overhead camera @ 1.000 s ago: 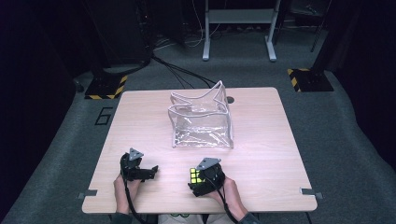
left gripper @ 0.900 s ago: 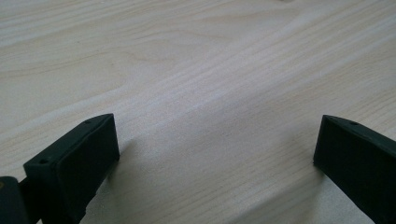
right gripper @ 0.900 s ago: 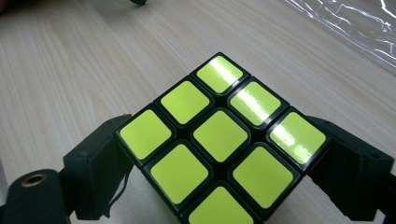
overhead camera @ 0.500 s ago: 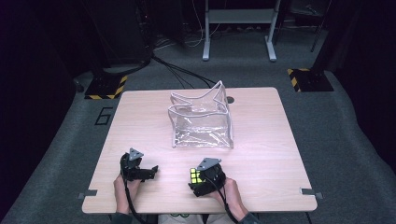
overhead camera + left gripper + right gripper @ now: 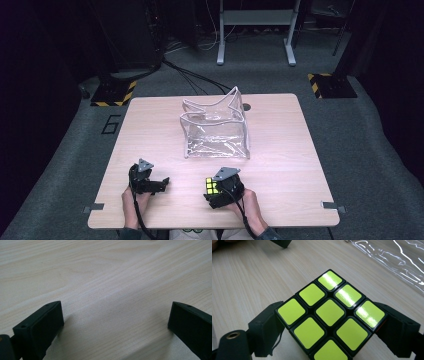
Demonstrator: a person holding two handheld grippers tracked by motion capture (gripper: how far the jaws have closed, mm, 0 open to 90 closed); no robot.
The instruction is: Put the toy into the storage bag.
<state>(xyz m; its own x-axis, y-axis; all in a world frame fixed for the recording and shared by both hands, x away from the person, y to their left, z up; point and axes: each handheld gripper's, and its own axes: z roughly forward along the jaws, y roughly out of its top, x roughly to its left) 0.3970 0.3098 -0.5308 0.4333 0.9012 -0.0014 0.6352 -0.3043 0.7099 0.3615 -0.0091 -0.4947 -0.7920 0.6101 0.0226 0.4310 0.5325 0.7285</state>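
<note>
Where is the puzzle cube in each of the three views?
High view: puzzle cube near the table's front edge, in the right gripper.
Right gripper view: cube centre, yellow face up, between the jaws.
Left gripper view: no cube, bare wood.
Shared landmark: clear bag.

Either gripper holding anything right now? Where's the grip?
The right gripper holds the puzzle cube, its jaws clamped on two opposite sides, yellow face up. The left gripper holds nothing; its jaws stand open over the table.
</note>
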